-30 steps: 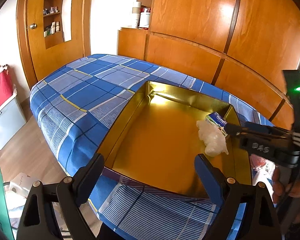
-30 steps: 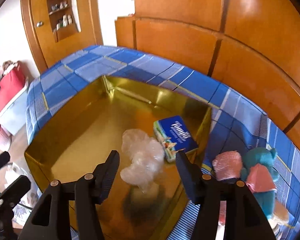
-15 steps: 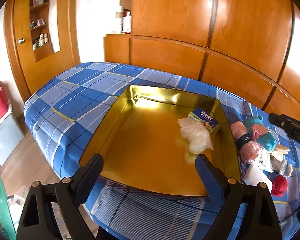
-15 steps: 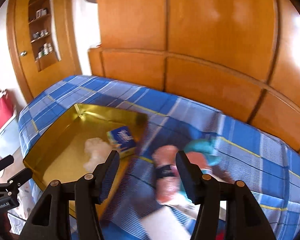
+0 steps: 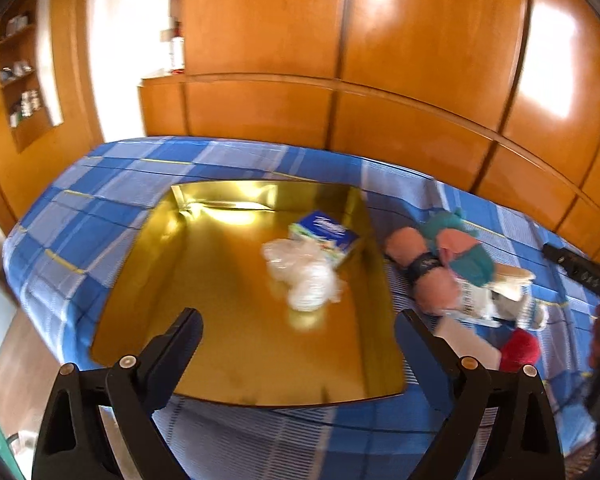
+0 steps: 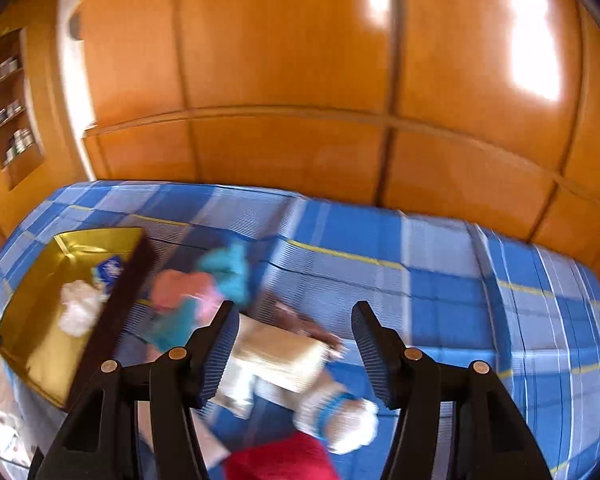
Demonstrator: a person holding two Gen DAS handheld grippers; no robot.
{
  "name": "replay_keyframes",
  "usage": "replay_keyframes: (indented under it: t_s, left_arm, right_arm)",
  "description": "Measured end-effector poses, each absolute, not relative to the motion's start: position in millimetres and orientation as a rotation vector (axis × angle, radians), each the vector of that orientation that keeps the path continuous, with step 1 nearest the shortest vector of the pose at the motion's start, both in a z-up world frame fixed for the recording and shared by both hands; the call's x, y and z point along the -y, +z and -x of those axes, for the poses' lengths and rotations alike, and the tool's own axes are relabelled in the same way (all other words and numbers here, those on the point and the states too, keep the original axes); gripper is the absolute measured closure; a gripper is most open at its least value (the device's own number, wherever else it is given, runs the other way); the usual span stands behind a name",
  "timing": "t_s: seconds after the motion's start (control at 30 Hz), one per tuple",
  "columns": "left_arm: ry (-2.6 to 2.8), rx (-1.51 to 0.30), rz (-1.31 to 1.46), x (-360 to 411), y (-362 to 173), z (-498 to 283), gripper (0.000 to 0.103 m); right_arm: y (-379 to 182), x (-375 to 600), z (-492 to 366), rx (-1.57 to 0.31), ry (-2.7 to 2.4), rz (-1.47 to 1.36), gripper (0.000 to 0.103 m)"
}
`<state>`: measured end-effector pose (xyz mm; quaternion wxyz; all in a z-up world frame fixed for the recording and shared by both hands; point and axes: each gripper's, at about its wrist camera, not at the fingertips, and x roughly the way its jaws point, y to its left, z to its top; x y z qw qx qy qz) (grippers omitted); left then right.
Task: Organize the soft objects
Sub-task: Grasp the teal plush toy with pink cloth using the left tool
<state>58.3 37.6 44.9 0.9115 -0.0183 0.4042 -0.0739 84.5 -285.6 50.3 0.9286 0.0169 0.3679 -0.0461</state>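
Plush toys (image 5: 452, 256) heaped beside gold tray (image 5: 140, 264), tan box (image 6: 280, 356) among them

The left tool (image 5: 298, 332) is held level with its two black fingers spread wide apart and nothing between them. The right tool (image 6: 294, 336) likewise has both fingers wide apart, gripping nothing; its tip (image 5: 572, 266) shows at the left view's far right edge.

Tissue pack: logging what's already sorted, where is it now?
Left wrist view: the tissue pack lies inside the gold tray, far right corner, touching the crumpled plastic bag.
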Motion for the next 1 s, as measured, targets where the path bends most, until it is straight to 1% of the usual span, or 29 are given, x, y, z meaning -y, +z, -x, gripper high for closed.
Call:
replay_keyframes:
  t_s: [0.2,0.4,0.47,0.53,0.6,0.67,0.7,0.83,1.0]
  left_arm:
    - [-0.273,-0.837,-0.020,12.3,56.5,-73.0,0.006]
    - [-0.357,-0.855,-0.029,59.8,57.2,-103.5,0.007]
    - [-0.377,-0.884,-0.040,76.7,53.9,-120.1,0.013]
    - [-0.392,-0.912,-0.054,93.9,49.3,-136.1,0.014]
    - [-0.402,-0.936,-0.074,110.8,43.9,-150.9,0.018]
    - [-0.425,-0.970,-0.098,129.1,36.9,-167.2,0.026]
    - [-0.433,-0.984,-0.107,136.1,33.7,-173.2,0.028]
    - [-0.461,-1.032,-0.143,165.9,14.8,-197.1,0.032]
    - [-0.468,-1.119,-0.176,189.7,-18.9,-222.6,0.032]
  right_arm:
    - [22.9,328.9,-75.2,-0.778,-0.153,-0.147,0.044]
    - [21.2,351.0,-71.7,-0.773,-0.181,-0.250,0.044]
    - [23.0,360.6,-67.8,-0.764,-0.191,-0.307,0.044]
    - [23.7,368.5,-66.5,-0.757,-0.187,-0.358,0.044]
    - [25.5,374.4,-64.0,-0.752,-0.190,-0.391,0.044]
    - [27.7,377.3,-63.9,-0.744,-0.196,-0.403,0.044]
    - [29.6,377.6,-63.6,-0.738,-0.196,-0.408,0.044]
    - [35.4,379.7,-61.1,-0.720,-0.184,-0.427,0.044]
    - [34.9,380.9,-62.6,-0.732,-0.161,-0.456,0.044]
